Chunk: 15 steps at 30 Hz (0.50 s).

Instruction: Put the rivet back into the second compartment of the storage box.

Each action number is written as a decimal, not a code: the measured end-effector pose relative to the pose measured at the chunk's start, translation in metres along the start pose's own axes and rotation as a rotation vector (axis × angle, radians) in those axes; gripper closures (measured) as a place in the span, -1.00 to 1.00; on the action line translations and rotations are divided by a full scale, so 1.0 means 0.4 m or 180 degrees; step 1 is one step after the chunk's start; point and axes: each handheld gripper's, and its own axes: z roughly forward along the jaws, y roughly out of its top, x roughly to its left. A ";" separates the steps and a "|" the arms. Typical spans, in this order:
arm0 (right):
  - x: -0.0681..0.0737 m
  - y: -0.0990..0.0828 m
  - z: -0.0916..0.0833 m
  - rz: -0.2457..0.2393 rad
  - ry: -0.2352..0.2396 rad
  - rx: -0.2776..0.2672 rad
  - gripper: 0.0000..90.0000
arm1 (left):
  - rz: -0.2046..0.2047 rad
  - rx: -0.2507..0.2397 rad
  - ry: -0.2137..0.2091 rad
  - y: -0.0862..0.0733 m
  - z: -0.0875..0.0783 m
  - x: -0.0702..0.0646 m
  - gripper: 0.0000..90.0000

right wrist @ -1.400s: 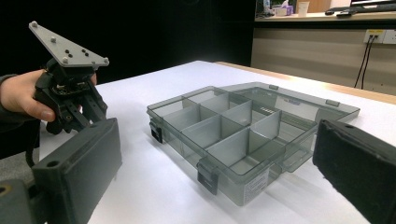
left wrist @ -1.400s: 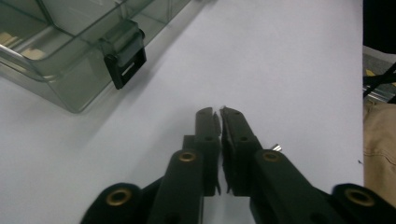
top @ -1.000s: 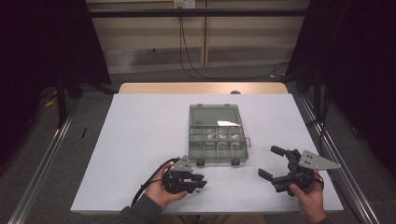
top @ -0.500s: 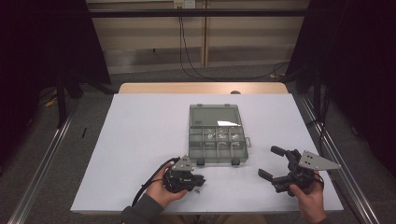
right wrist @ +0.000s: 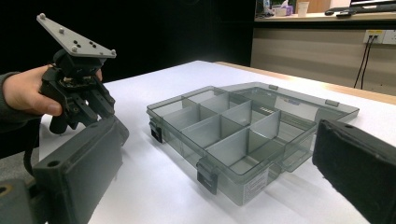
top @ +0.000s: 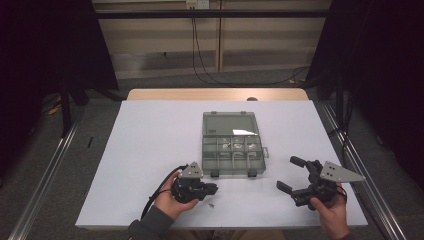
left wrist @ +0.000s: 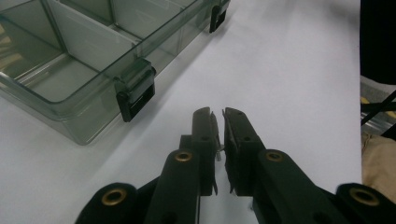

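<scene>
A small metal pin (left wrist: 218, 151) sits pinched between the pads of the left gripper (left wrist: 218, 122), whose jaws have just been closing to a narrow gap, low over the white table (top: 150, 150) just beside the near-left corner of the open clear plastic box (top: 232, 150). The right gripper (top: 291, 175) hovers well apart to the right, jaws spread wide, holding nothing.

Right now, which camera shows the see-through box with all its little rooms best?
The right gripper view: the open box sits close, its dividers and two front latches clear. The high view shows the whole box with its lid laid back, but small. The left gripper view catches just one corner.
</scene>
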 end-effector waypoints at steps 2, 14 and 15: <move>0.000 0.000 0.000 0.0000 0.0000 0.0001 -0.98 | -0.0013 -0.0004 0.0012 0.000 0.000 0.002 0.85; 0.000 0.000 0.000 -0.0001 -0.0005 -0.0003 -0.98 | -0.0043 -0.0068 0.0044 0.009 -0.013 0.009 0.86; 0.000 0.000 0.000 -0.0002 -0.0004 -0.0001 -0.98 | -0.0048 -0.0068 0.0042 0.012 -0.015 0.010 0.86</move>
